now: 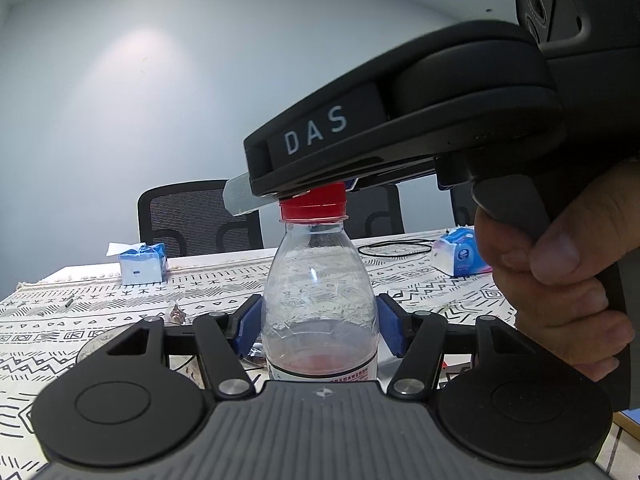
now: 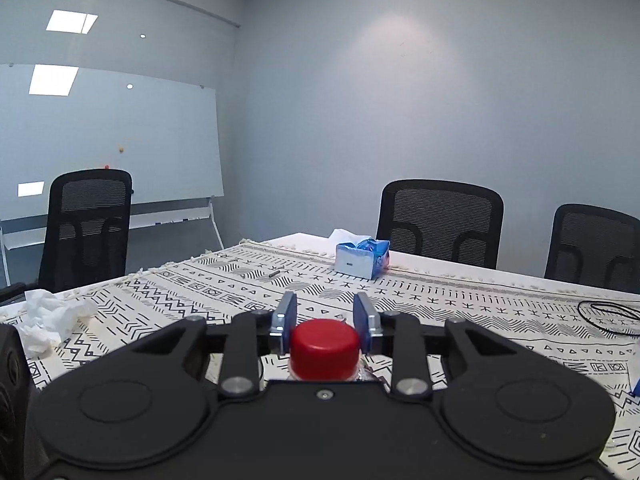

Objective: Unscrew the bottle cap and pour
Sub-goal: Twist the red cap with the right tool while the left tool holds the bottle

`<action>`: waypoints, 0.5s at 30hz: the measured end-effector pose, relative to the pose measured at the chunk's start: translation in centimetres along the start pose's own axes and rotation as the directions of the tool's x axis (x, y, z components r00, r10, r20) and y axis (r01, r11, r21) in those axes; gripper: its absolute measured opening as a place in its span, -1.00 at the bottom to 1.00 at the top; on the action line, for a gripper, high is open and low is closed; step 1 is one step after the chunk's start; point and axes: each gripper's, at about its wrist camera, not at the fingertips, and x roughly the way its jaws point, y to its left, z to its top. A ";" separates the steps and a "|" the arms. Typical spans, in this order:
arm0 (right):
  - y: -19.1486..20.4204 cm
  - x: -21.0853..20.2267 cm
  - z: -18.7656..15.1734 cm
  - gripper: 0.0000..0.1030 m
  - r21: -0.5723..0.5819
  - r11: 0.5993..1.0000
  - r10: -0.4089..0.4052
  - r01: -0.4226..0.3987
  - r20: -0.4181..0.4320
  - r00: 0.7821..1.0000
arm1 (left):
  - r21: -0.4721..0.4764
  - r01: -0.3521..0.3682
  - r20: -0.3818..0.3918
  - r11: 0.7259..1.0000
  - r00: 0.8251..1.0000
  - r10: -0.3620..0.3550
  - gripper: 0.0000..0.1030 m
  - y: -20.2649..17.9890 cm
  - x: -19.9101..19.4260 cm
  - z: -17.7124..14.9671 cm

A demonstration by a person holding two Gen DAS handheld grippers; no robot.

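Fingers of left gripper clamp bottle; "DAS"-marked right gripper seemingly pinches cap.

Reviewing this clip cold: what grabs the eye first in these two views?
The red cap stands out at once, dead centre, with the right gripper closed on its sides from above. Below it, the clear bottle stands upright on the patterned tablecloth, squeezed at its body by the left gripper. A blue tissue pack sits farther back on the table.
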 end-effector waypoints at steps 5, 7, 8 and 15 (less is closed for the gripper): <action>-1.0 -0.1 -0.4 -0.37 -0.015 0.997 0.070 -0.070 0.025 0.997 | 0.007 0.013 0.000 1.000 1.000 -0.013 0.11 0.3 0.2 0.0; -1.3 -0.1 -0.5 -0.37 -0.038 0.994 0.107 -0.106 0.032 0.994 | 0.005 0.022 -0.003 1.000 1.000 -0.022 0.11 0.5 0.3 0.0; -1.4 0.0 -0.4 -0.37 -0.040 0.992 0.120 -0.118 0.032 0.992 | -0.001 0.025 -0.005 1.000 1.000 -0.025 0.11 0.6 0.3 0.0; -3.3 0.4 0.1 -0.36 -0.079 0.956 0.284 -0.283 0.012 0.959 | 0.001 0.035 -0.007 0.999 0.999 -0.035 0.10 0.9 0.4 0.0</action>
